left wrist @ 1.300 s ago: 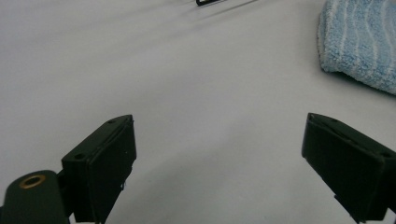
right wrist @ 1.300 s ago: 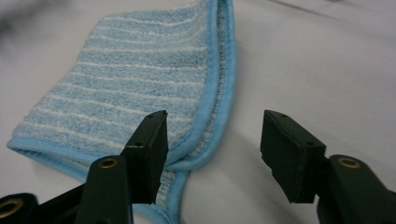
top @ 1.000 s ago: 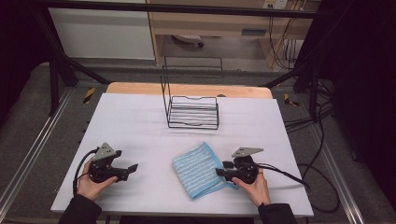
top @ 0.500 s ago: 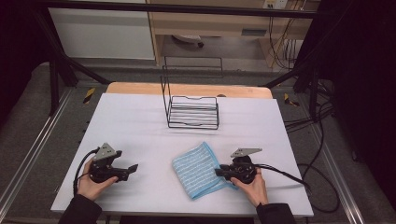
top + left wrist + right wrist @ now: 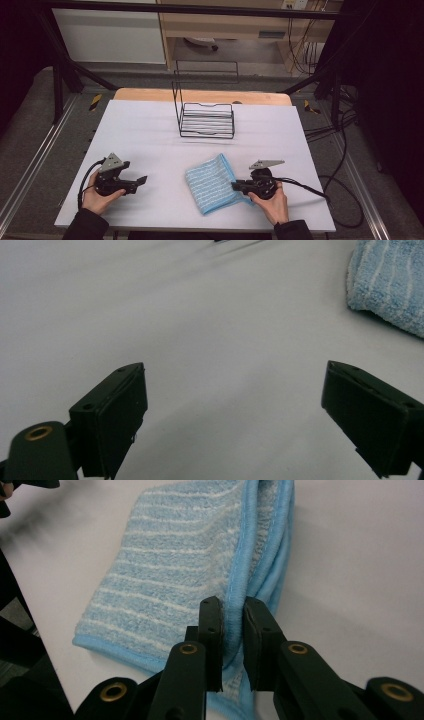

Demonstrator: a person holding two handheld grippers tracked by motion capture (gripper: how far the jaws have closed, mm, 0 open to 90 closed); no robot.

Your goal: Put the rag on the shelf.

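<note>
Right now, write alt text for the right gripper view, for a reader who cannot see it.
Two black tongs rise from the bottom edge and pinch the folded edge of a light blue striped towel, having just been closing on it. The towel lies folded on a white table, its layered edges running up to the right of the tongs.

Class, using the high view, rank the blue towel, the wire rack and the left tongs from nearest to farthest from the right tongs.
1. Blue towel: its edge is pinched in the right tongs.
2. Left tongs: across the table, beyond the towel.
3. Wire rack: at the table's far middle.
</note>
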